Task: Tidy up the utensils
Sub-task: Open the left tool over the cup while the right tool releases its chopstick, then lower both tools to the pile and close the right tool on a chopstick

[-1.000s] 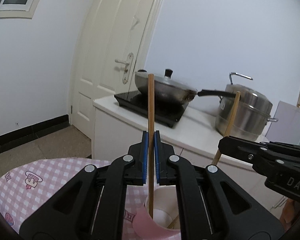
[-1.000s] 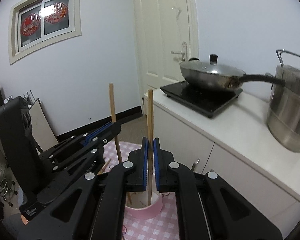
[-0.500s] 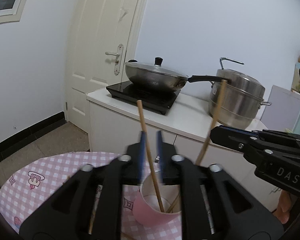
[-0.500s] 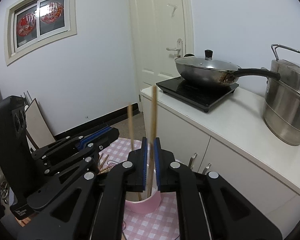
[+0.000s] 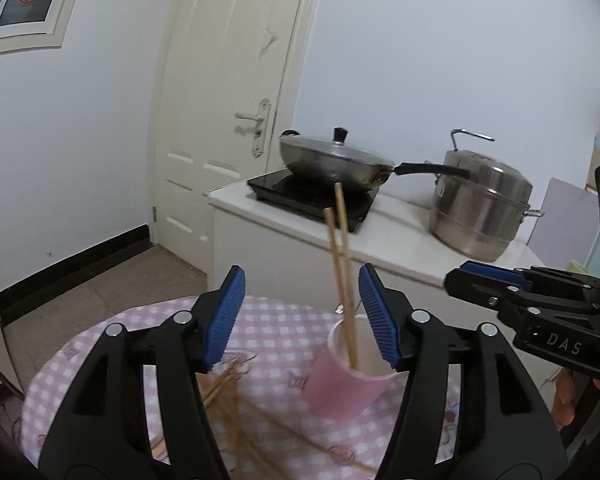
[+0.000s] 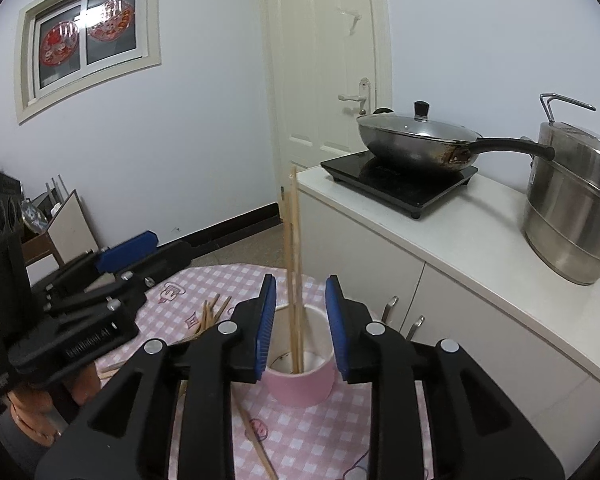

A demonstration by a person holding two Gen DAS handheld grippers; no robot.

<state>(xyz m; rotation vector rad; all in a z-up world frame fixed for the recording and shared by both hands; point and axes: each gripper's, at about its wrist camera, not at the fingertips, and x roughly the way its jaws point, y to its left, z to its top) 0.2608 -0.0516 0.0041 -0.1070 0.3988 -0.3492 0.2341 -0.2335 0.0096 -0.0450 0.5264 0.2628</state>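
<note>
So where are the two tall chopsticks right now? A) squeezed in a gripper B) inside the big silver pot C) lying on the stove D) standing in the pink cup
D: both chopsticks stand with their lower ends inside the pink cup, and no gripper pads touch them.

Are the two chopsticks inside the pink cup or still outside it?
Inside. Both chopsticks stand with their lower ends in the pink cup, leaning on its rim.

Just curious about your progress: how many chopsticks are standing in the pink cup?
2 chopsticks stand together, leaning, inside the pink cup. More lie loose on the checked tablecloth, partly hidden behind the grippers.
</note>
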